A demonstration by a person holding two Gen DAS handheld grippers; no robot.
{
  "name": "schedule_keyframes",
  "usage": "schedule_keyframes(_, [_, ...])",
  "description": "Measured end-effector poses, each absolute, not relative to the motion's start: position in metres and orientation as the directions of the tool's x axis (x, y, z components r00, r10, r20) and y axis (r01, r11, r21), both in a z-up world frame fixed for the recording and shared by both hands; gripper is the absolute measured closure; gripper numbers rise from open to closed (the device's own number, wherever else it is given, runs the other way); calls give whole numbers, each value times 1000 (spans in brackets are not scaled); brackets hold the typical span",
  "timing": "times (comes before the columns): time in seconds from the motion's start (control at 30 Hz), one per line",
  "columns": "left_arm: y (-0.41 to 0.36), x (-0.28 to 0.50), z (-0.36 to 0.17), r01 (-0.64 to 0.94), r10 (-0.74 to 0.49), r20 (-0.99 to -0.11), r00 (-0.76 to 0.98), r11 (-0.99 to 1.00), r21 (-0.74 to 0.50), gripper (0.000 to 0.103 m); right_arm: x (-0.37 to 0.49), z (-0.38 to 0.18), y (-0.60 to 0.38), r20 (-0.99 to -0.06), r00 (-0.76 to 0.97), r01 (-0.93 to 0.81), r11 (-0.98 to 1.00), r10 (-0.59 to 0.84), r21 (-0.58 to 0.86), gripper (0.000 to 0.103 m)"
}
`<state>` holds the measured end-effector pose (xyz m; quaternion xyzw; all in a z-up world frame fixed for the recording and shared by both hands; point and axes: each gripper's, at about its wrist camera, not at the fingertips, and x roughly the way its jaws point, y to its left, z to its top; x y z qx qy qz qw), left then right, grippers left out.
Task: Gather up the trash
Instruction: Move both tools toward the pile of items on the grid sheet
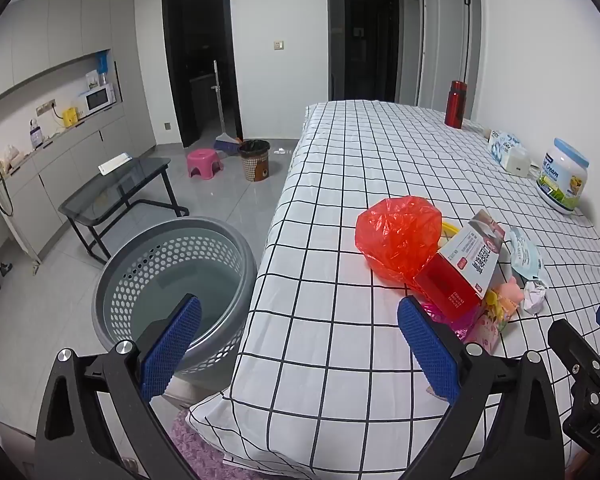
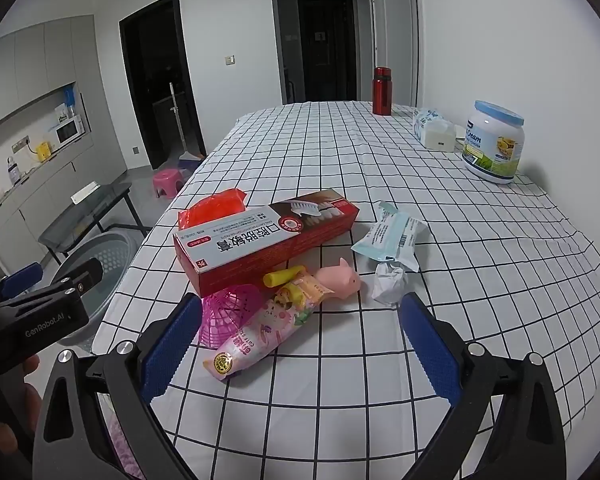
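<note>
Two grippers: left gripper (image 1: 300, 344) and right gripper (image 2: 300, 340) both hung above the surface's (image 2: 439, 208) near edge, jaws spread wide, nothing between them.
Trash pile: near the front left corner — red toothpaste box (image 2: 260, 236) propped on a pink mesh piece (image 2: 224, 312), a pink snack packet (image 2: 260, 332) and a pink pig toy (image 2: 339, 278).
Red plastic bag (image 1: 397, 236): just behind the box.
Crumpled paper (image 2: 387, 282): beside a blue wrapper (image 2: 391, 236).
Grey basket (image 1: 172, 276): on the floor, off the left edge.
</note>
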<state>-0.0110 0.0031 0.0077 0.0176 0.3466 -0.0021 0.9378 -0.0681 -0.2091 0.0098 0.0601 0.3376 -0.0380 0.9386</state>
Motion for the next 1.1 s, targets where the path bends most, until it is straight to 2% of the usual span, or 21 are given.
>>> schedule_keyframes(0.67, [0,-9,3,22,7,-659,752,999,36,6,-64,3,-210,-642,767,112,989,-20,102,8])
schedule_keyframes(0.97, [-9,-2,-2,51,-11,-675,737,998,39,6,-66,-7,-236,-655,756,130,983,-15,127,8])
schedule_keyframes(1.1, [-17,5,-6,71,-22,-683,730,997,43,6,-63,-15,-257,-675,736,174,979,-55,110,8])
